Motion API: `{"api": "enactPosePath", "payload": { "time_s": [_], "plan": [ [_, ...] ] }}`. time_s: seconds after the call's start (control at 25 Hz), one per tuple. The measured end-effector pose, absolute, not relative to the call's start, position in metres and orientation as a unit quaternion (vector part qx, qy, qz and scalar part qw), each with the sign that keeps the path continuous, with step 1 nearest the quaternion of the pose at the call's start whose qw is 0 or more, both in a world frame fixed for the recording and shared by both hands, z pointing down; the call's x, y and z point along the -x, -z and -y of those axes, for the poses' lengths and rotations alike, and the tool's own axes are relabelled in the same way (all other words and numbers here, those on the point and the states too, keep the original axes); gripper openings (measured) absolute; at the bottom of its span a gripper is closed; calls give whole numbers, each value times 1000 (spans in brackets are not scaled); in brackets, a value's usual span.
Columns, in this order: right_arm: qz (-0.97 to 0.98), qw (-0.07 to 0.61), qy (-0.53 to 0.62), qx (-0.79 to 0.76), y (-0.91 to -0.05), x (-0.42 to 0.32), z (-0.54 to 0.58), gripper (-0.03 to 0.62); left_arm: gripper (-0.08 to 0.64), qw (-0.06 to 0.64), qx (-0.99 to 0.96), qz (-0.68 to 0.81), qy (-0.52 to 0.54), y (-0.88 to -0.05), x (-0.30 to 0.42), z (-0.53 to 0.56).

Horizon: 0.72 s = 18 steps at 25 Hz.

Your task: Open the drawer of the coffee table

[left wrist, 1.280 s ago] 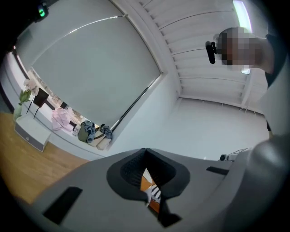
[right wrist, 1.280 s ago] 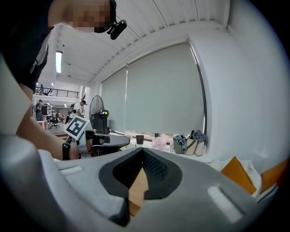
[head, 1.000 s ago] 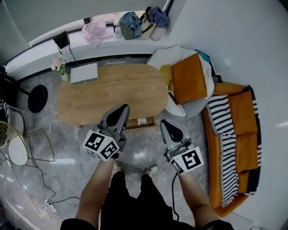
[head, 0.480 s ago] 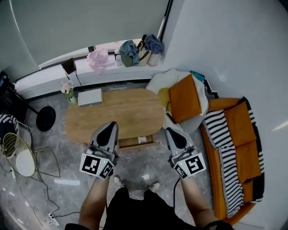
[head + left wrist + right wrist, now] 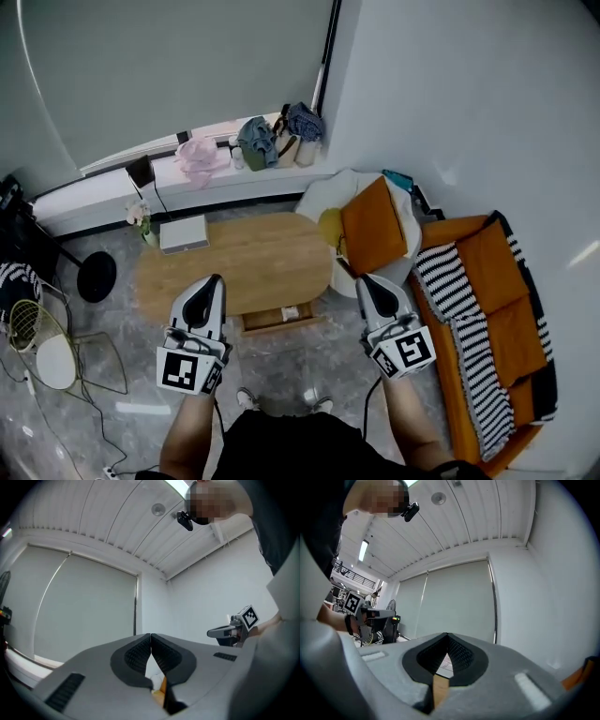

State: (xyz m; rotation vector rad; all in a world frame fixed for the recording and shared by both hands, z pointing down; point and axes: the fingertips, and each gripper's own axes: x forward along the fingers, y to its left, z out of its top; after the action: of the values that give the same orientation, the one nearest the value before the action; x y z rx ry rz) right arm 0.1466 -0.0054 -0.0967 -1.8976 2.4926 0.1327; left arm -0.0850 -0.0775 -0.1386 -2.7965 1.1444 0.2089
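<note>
In the head view the oval wooden coffee table (image 5: 234,262) stands on the grey floor in front of me. Its drawer (image 5: 267,322) juts out from under the near edge, with something small and white inside. My left gripper (image 5: 216,279) is held up over the table's near left part, jaws shut and empty. To the right of the drawer my right gripper (image 5: 361,279) is raised, also shut with nothing in it. Neither touches the table. The left gripper view shows the left gripper (image 5: 150,634) pointing at a wall and blind, as does the right gripper (image 5: 447,634) in its own view.
A white box (image 5: 183,234) and a small flower pot (image 5: 141,220) sit on the table's far left. An orange cushion (image 5: 375,225) lies on a white beanbag, beside an orange sofa (image 5: 497,309) with a striped throw. A wire chair (image 5: 37,337) stands left. Clothes and bags line the window ledge (image 5: 103,183).
Both grippers rose and drew back from the table's near edge, and the left one rolled upright. The head view lifted, so the table and drawer look smaller and farther away.
</note>
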Motion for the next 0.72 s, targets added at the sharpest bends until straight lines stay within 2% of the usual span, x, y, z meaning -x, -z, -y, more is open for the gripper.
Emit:
{"api": "enactPosePath", "payload": {
  "time_s": [0.2, 0.72],
  "plan": [
    [-783, 10, -51, 620, 105, -163, -7, 3, 8, 88, 918, -376, -88, 157, 89, 60],
    [-758, 14, -43, 651, 95, -195, -27, 3, 8, 87, 906, -407, -81, 142, 106, 53]
  ]
}}
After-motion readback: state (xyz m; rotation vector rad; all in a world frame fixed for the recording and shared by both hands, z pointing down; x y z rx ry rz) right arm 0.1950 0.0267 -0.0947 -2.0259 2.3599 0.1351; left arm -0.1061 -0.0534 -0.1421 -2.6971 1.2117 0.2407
